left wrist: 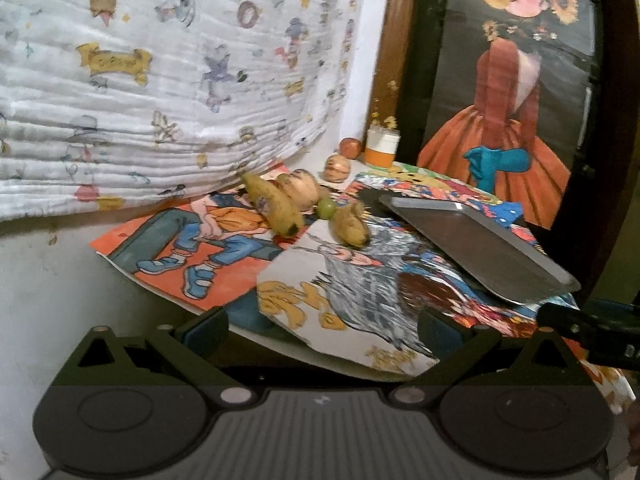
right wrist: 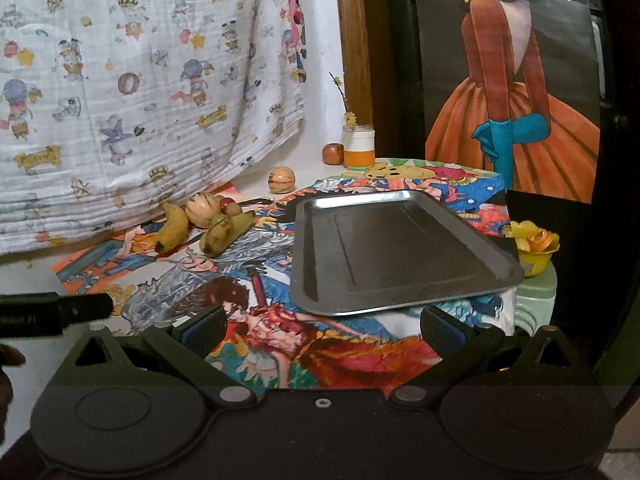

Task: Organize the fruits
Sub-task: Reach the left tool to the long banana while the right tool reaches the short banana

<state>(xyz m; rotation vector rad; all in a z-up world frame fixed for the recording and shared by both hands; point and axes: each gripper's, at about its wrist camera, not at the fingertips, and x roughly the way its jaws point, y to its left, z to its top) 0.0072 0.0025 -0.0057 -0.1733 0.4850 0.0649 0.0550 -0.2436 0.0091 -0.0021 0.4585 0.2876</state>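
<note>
both left tongs (left wrist: 322,330) and right tongs (right wrist: 322,326) gape wide, holding nothing. the steel tray (right wrist: 400,276) sits bare just ahead. farther back, the soft, bruise-prone bananas (right wrist: 173,226) look best gripped mid-body; the round fruits (right wrist: 281,179) may roll. small fruits behind the pile are partly hidden.

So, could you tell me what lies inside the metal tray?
Nothing: the metal tray shows only its bare floor. It rests on cartoon posters; the part beneath it is hidden.
</note>
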